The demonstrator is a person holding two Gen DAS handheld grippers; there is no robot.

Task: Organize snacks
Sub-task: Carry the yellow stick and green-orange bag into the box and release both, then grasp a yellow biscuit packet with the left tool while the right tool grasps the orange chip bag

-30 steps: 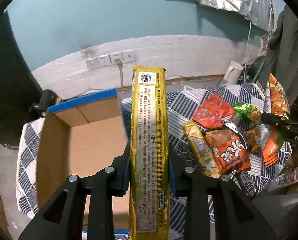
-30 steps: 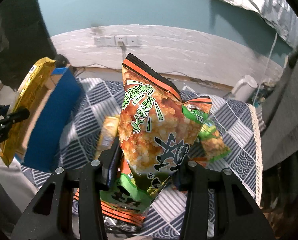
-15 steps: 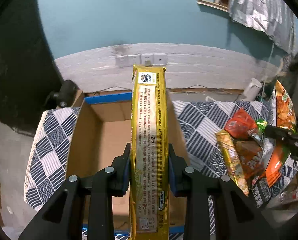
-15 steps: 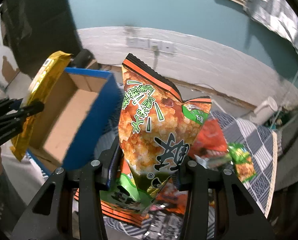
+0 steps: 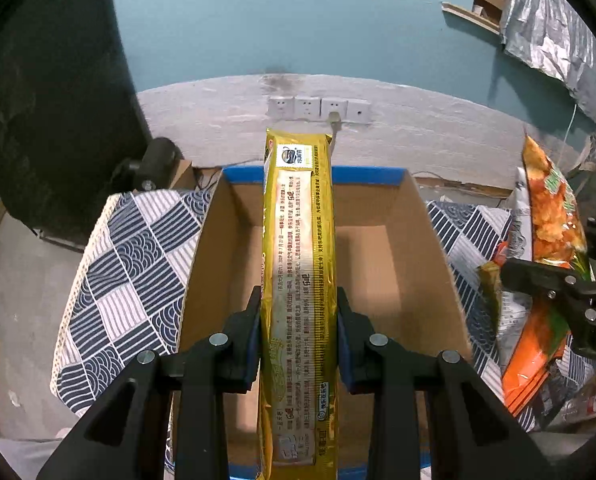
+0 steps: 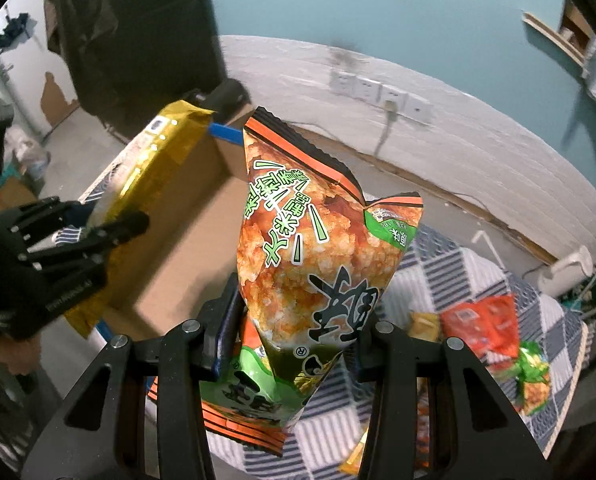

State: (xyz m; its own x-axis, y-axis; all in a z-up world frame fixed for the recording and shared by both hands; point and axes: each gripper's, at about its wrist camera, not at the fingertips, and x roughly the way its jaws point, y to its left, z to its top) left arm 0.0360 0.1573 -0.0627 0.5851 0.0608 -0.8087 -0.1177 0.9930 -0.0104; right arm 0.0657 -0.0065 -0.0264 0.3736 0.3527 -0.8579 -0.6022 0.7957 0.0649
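Left gripper (image 5: 298, 332) is squeezing a long gold snack pack (image 5: 298, 264) tight between its two fingers. That pack stands up from the jaws and points to 12 o'clock, right over the open cardboard box (image 5: 425, 248). No snack shows on the part of the box floor that can be seen, though the gold pack hides a strip down the middle. So no snack looks put away yet.

Right gripper (image 6: 298, 344) is clamped on a puffy orange and green chip bag (image 6: 309, 256). In the right wrist view the box sits at about 10 o'clock from that bag, and the bag is not over it yet. In the left wrist view the chip bag shows at 3 o'clock, just past the box wall.

More snacks lie on the checked cloth (image 6: 449, 276): a red packet (image 6: 485, 320) and a small green packet (image 6: 533, 368), at about 4 o'clock from the chip bag. They are well apart from the box.

My guess is the job has only just begun. The gold pack looks ready to go in first, then the chip bag, and then the loose ones on the cloth need picking up.
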